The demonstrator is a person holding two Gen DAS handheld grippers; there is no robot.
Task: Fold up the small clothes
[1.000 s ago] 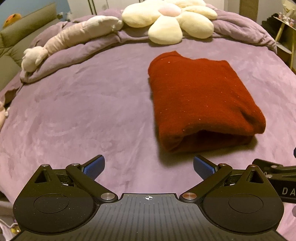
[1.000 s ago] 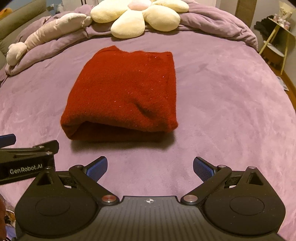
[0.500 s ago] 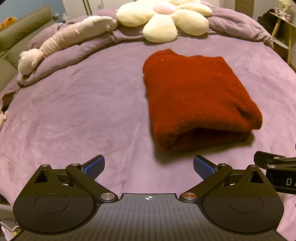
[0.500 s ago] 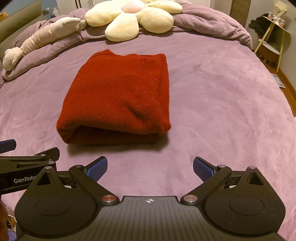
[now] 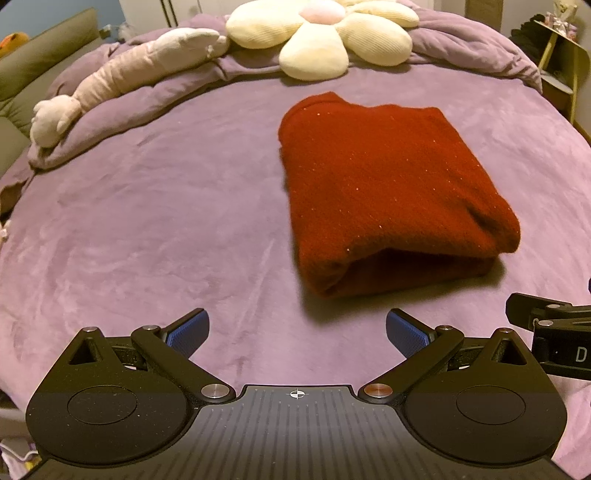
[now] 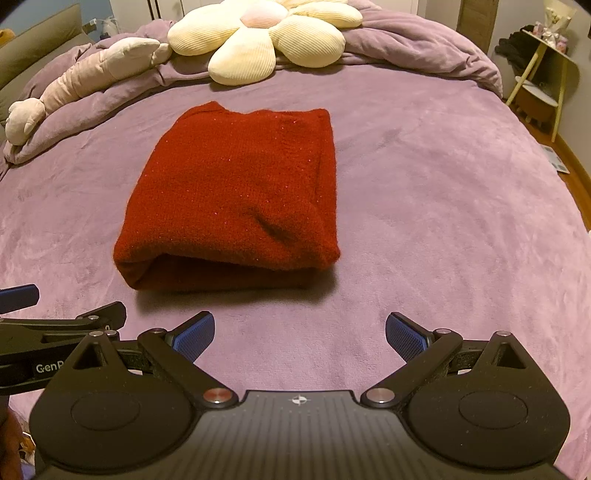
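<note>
A dark red knitted garment [image 5: 388, 184] [image 6: 240, 195] lies folded into a thick rectangle on the purple bedspread [image 5: 147, 221] [image 6: 443, 203], its folded edge towards me. My left gripper [image 5: 297, 334] stands open just short of the garment's near left corner, nothing between its blue pads. My right gripper [image 6: 300, 334] is open too, a little back from the garment's near right corner and holding nothing. Each gripper's black body shows at the edge of the other's view.
A cream flower-shaped cushion [image 5: 317, 33] [image 6: 258, 33] and a long pale plush toy [image 5: 122, 77] [image 6: 81, 81] rest on the bunched purple duvet at the far end. A small side table [image 6: 543, 81] stands off the bed's right side. A green sofa [image 5: 33, 66] is at left.
Both grippers have drawn back from the folded garment, which now looks slightly farther away. The garment itself has not moved and both grippers stay open.
</note>
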